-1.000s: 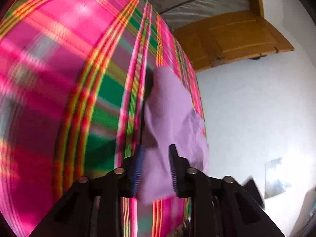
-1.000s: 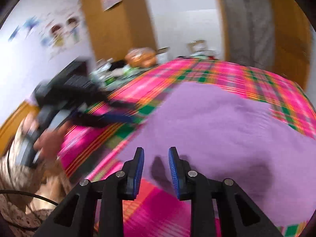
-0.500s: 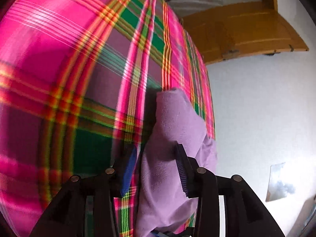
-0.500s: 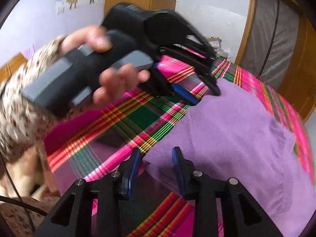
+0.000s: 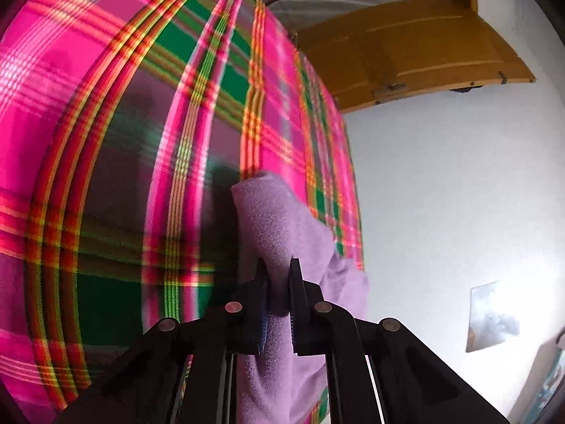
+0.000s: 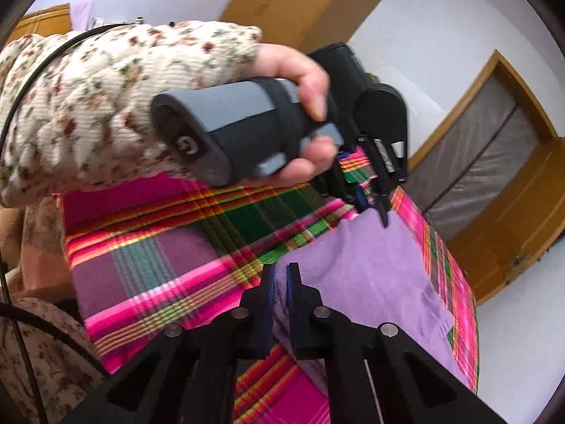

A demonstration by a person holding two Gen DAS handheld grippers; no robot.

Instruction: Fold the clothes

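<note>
left gripper [image 5: 279, 275] clamped on a fold of the purple cloth [image 5: 282, 219] | right gripper [image 6: 279, 279] pinching the cloth's near corner | cloth lies on the plaid bedspread [image 6: 169, 247] toward its far edge | right view alone shows the hand [image 6: 303, 81] on the left gripper's handle | left view: bedspread blurred, cloth's spread hidden

One purple garment [image 6: 374, 275] lies on one plaid bed cover [image 6: 169, 254]. Two grippers: the left gripper [image 6: 370, 208] and right gripper [image 6: 279, 282], one hand [image 6: 303, 113] showing. One wooden door [image 5: 416, 56].
</note>
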